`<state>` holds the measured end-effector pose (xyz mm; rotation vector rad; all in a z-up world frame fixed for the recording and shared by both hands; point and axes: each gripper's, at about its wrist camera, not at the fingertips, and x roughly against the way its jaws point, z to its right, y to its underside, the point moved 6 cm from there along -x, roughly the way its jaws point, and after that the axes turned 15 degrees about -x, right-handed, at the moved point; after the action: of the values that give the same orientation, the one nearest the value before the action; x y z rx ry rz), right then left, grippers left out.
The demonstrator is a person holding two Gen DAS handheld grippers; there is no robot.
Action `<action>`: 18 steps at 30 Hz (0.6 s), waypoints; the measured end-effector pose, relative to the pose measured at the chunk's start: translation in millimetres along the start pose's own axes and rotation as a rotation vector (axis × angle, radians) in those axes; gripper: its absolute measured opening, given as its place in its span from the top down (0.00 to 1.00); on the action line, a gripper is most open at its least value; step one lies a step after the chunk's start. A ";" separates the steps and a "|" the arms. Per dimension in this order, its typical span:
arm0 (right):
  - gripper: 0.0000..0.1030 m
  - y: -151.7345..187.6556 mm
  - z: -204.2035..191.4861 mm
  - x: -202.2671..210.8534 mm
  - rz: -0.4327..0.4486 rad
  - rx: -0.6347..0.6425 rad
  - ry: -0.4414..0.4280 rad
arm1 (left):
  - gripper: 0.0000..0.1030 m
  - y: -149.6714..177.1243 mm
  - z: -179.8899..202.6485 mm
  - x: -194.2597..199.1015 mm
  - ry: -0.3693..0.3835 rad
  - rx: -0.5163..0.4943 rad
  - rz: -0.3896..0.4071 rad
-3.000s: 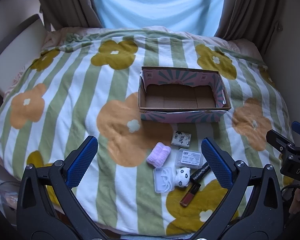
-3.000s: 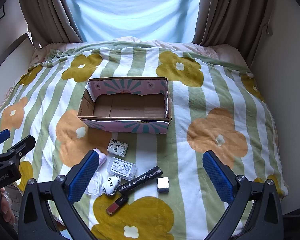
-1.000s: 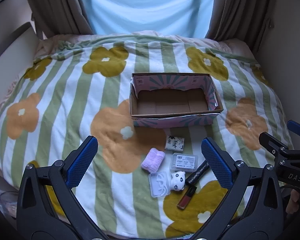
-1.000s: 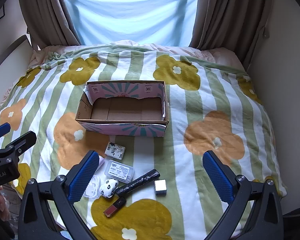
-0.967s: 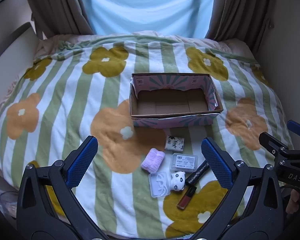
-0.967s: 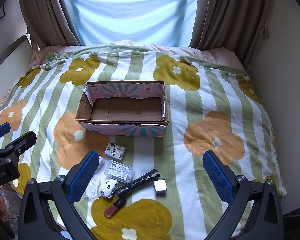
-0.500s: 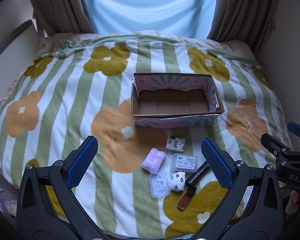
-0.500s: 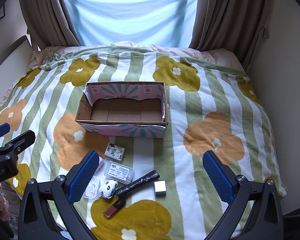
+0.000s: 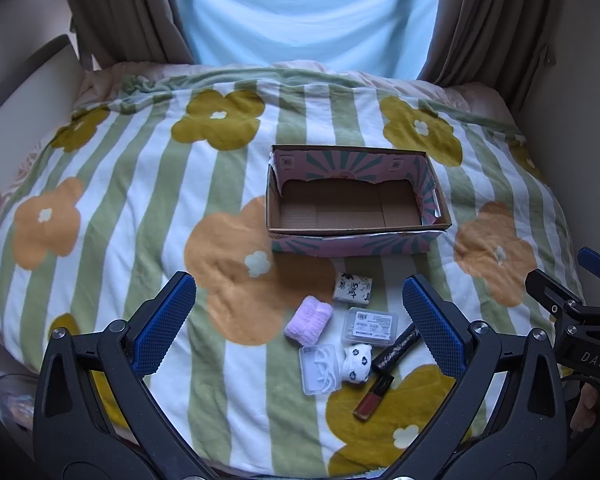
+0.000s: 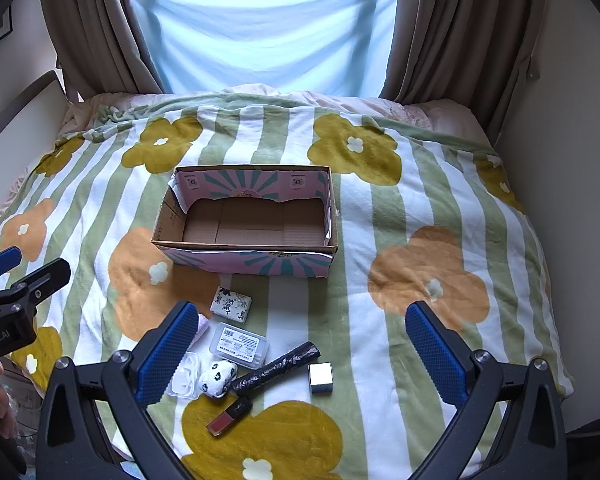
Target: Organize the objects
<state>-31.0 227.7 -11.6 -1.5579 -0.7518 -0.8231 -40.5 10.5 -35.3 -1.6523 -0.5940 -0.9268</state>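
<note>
A bed covered by a green-and-white striped blanket (image 9: 148, 184) with yellow and orange flower prints fills both views, with brown curtains (image 10: 80, 24) and a pale blue blind (image 10: 260, 28) behind it. At the blanket's centre stands an open cardboard box (image 9: 356, 240), pink with a teal sunburst pattern, upright and with nothing inside. The left gripper (image 9: 299, 320) and the right gripper (image 10: 300, 348) both hang above the near edge of the bed, each with its blue-padded jaws spread wide and nothing between them; neither touches any object. The items to be organized lie in a loose cluster on the blanket, just in front of the box: a clear rectangular case with a printed label (image 10: 239, 345); a black tube (image 10: 276, 368) lying obliquely beside it; a folded lilac cloth (image 9: 309, 323); a clear case holding white loops (image 9: 320, 369); a small patterned white packet (image 9: 353, 287), nearest the box; a white pouch with black spots (image 9: 357, 362); a red lip-gloss tube (image 9: 373, 397), nearest the bed's edge; and a small silver cube (image 10: 321, 378), seen only in the right wrist view, just right of the black tube.
</note>
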 end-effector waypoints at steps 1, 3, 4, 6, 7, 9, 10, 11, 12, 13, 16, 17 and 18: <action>0.01 -0.7 0.4 -0.1 0.000 0.000 0.000 | 0.00 0.0 0.0 0.0 0.000 0.000 0.000; 0.01 0.1 1.0 0.2 0.001 0.000 0.000 | 0.00 0.0 0.1 0.0 0.001 0.000 0.000; 0.01 0.9 1.2 0.5 0.000 0.001 0.000 | 0.00 1.0 -0.7 -0.5 0.003 0.003 -0.001; 0.01 0.1 1.8 0.6 0.002 0.001 -0.002 | 0.00 2.6 -1.6 -1.3 0.005 0.009 -0.004; 0.01 -0.8 2.1 0.6 0.004 0.001 -0.002 | 0.00 4.0 -2.1 -1.7 0.006 0.012 -0.004; 0.01 -2.8 0.3 0.8 0.013 0.006 -0.002 | 0.00 6.7 -3.3 -2.8 0.009 0.019 -0.008; 0.01 -2.3 -0.7 0.9 0.020 0.008 -0.004 | 0.00 8.8 -3.8 -3.3 0.010 0.023 -0.010; 0.01 1.1 -3.4 3.6 0.028 0.011 -0.006 | 0.00 10.5 -4.4 -3.9 0.010 0.025 -0.013; 0.01 1.9 -3.2 4.3 0.034 0.011 -0.008 | 0.00 12.3 -5.1 -4.5 0.009 0.029 -0.015; 0.01 3.2 -2.9 4.8 0.041 0.011 -0.009 | 0.00 14.0 -6.3 -4.9 0.009 0.033 -0.017; 0.01 8.2 0.8 4.8 0.049 0.003 -0.020 | 0.00 18.7 -10.5 -7.5 0.011 0.053 -0.023; 0.01 8.4 1.3 3.8 0.049 0.000 -0.021 | 0.00 20.5 -11.5 -8.9 0.011 0.059 -0.027; 0.01 11.4 4.6 3.4 0.050 -0.005 -0.024 | 0.00 22.3 -12.5 -10.2 0.013 0.063 -0.030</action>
<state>-19.2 230.9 -15.4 -1.5874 -0.7261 -0.7717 -32.4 -6.9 -55.1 -1.5839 -0.6341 -0.9308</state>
